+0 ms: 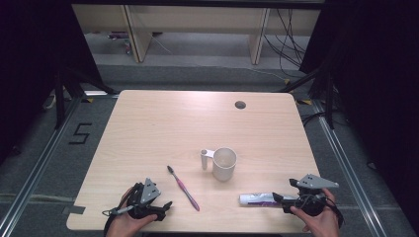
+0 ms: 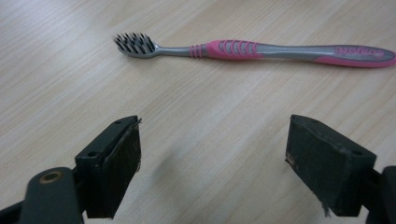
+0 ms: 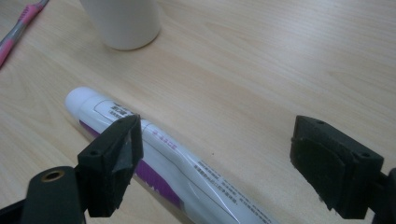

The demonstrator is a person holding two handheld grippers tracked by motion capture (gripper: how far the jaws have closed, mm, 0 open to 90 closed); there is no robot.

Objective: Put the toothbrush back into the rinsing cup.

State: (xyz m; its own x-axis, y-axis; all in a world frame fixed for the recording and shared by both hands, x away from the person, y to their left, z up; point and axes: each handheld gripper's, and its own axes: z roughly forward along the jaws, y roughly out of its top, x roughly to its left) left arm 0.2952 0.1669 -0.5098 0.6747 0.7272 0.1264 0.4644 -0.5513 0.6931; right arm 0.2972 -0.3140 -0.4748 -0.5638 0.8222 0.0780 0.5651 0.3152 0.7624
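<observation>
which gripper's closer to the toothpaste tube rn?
Right. The right gripper sits at the toothpaste tube's near-right end, jaws open, one overlapping it in its own view. The left gripper is across the toothbrush, well to the tube's left.

Cup point(image 1: 224, 163) mid-table point(image 1: 148, 128); toothbrush point(image 1: 183, 187) left; toothpaste tube point(image 1: 257, 198) front-right.

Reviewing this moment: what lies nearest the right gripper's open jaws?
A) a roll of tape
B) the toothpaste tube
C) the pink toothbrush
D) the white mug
B: in the right gripper view the toothpaste tube lies on the table right at the open jaws of the right gripper, with the white mug farther off.
</observation>
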